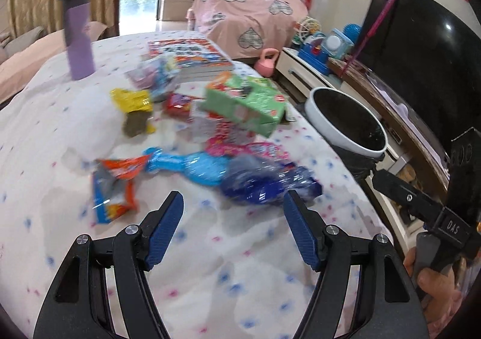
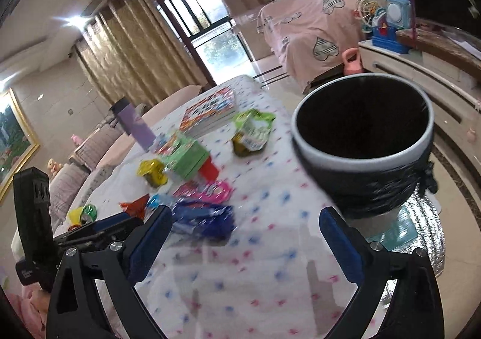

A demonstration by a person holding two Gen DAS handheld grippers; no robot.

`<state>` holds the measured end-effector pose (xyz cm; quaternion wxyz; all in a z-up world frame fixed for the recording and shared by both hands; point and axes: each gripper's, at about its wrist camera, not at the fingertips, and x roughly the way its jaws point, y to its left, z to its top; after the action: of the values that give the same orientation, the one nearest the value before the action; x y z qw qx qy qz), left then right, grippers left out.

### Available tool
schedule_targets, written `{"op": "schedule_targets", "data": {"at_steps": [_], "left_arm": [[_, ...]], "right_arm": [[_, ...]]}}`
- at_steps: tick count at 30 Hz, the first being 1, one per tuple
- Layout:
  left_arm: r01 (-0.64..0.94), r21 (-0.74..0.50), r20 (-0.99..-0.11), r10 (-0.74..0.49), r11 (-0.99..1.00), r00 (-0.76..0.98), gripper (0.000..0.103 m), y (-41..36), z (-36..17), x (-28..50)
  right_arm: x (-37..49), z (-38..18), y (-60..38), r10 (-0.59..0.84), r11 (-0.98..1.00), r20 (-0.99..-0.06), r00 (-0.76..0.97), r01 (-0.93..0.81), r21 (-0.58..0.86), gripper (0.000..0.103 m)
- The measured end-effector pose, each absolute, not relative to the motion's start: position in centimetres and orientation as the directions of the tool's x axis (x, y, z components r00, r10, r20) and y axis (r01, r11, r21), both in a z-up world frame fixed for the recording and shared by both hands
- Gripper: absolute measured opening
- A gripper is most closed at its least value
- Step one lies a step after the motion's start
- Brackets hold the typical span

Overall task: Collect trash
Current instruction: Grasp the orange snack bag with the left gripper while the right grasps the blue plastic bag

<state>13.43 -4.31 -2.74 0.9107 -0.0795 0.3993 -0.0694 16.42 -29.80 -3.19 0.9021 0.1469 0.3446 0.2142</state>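
- Left gripper [image 1: 233, 202]: jaws spread, nothing between the blue pads; only the dotted white tablecloth [image 1: 210, 264] beneath them.
- Just ahead of its right finger: a crumpled dark-blue wrapper [image 1: 264, 185], close to the fingertip; contact cannot be told through the blur.
- Ahead of its left finger: an orange-and-blue packet [image 1: 115, 185] lying flat, with a light-blue wrapper [image 1: 192, 166] between it and the dark-blue one.
- Further ahead: a pink wrapper [image 1: 240, 146], then a green carton [image 1: 249, 104] tipped on its side, a red packet [image 1: 177, 104] and a yellow wrapper [image 1: 132, 101] to its left.
- Far ahead left: a purple tumbler [image 1: 78, 38] standing upright; behind the litter, a stack of books [image 1: 195, 56].
- Right gripper [image 2: 245, 221]: jaws wide apart and empty, over the tablecloth near the table's edge.
- Ahead and right of the right gripper: the trash bin [image 2: 360, 155], white rim, black bag liner, standing off the table's edge, mouth unobstructed.
- Beside its left finger: the left gripper's body, crowding that side.
- Ahead of it, beyond the dark-blue wrapper: a green pouch [image 2: 252, 131] alone near the books.
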Motion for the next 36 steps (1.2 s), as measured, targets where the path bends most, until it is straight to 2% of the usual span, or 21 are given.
{"op": "schedule_targets", "data": {"at_steps": [11, 17, 22, 27, 28, 29, 30, 31, 32, 33, 34, 35, 36], "left_arm": [[-0.067, -0.216, -0.75, -0.121, 0.974, 0.65, 0.071, 1.2, -4.5, 12.3], [-0.139, -0.211, -0.76, -0.073, 0.967, 0.645, 0.077, 4.0, -5.3, 12.6], [-0.154, -0.19, -0.78, -0.053, 0.97, 0.624, 0.078, 4.8, -6.2, 14.3], [-0.149, -0.173, -0.774, -0.041, 0.974, 0.632, 0.077, 5.0, -6.8, 15.7], [-0.143, -0.164, -0.774, -0.037, 0.976, 0.632, 0.075, 4.9, -7.0, 15.9], [-0.14, -0.161, -0.773, -0.037, 0.977, 0.633, 0.06, 4.9, -7.1, 15.9], [-0.128, -0.166, -0.777, -0.049, 0.978, 0.628, 0.039, 4.8, -7.3, 16.1], [-0.119, -0.172, -0.783, -0.062, 0.978, 0.619, 0.034, 4.8, -7.5, 16.2], [-0.113, -0.178, -0.786, -0.072, 0.978, 0.614, 0.026, 4.7, -7.6, 16.2], [-0.108, -0.185, -0.783, -0.08, 0.977, 0.617, 0.024, 4.7, -7.6, 16.0], [-0.103, -0.19, -0.781, -0.087, 0.976, 0.619, 0.023, 4.7, -7.6, 15.9], [-0.094, -0.197, -0.777, -0.097, 0.976, 0.622, 0.02, 4.6, -7.4, 15.7], [-0.087, -0.2, -0.773, -0.102, 0.976, 0.626, 0.018, 4.4, -7.2, 15.4]], "right_arm": [[15.9, -4.0, -23.4, 0.544, 0.837, -0.596, 0.59, -0.436, 0.332, 0.099], [16.4, -4.3, -20.8, 0.529, 0.83, -0.628, 0.571, -0.501, 0.243, 0.099], [17.3, -4.4, -18.8, 0.492, 0.819, -0.66, 0.568, -0.559, 0.13, 0.099], [18.3, -4.7, -17.3, 0.487, 0.8, -0.673, 0.556, -0.593, 0.089, 0.097], [18.5, -4.9, -17.2, 0.488, 0.796, -0.679, 0.548, -0.598, 0.09, 0.096], [18.6, -5.0, -17.0, 0.489, 0.794, -0.683, 0.543, -0.602, 0.089, 0.089], [18.7, -5.2, -16.9, 0.482, 0.793, -0.69, 0.539, -0.604, 0.082, 0.083], [18.7, -5.4, -16.7, 0.477, 0.794, -0.696, 0.538, -0.602, 0.079, 0.072], [18.7, -5.7, -16.7, 0.468, 0.8, -0.702, 0.536, -0.595, 0.078, 0.068], [18.6, -5.8, -16.9, 0.469, 0.804, -0.7, 0.539, -0.588, 0.086, 0.064], [18.5, -5.8, -17.2, 0.467, 0.81, -0.697, 0.544, -0.58, 0.09, 0.055], [18.5, -5.8, -17.4, 0.464, 0.815, -0.696, 0.547, -0.571, 0.095, 0.042], [18.5, -5.7, -17.9, 0.463, 0.825, -0.696, 0.549, -0.555, 0.111, 0.042]]}}
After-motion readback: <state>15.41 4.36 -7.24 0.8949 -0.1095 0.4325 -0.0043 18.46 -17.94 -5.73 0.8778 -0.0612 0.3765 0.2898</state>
